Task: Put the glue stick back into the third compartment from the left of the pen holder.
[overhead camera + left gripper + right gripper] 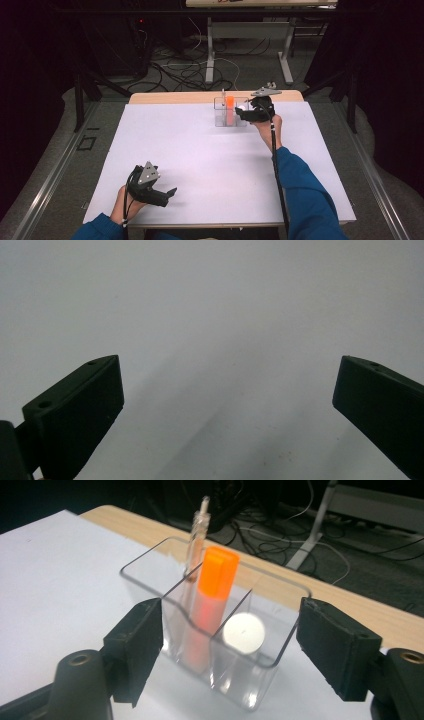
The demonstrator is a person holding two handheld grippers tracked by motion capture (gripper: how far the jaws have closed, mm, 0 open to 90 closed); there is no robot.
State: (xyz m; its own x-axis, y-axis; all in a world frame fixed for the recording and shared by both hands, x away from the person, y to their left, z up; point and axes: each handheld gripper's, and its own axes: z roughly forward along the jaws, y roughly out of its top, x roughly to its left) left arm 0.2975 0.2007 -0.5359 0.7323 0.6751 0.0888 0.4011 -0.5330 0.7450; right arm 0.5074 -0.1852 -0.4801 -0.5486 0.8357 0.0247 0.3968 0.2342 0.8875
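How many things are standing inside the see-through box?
3. An orange marker and a clear pen stand together in one compartment; a white round-topped thing stands in the next. The clear box shows nothing else.

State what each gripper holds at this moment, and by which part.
Nothing is held. The right gripper stands open around the clear holder, its pads apart from the walls. The left gripper is open over the bare white table.
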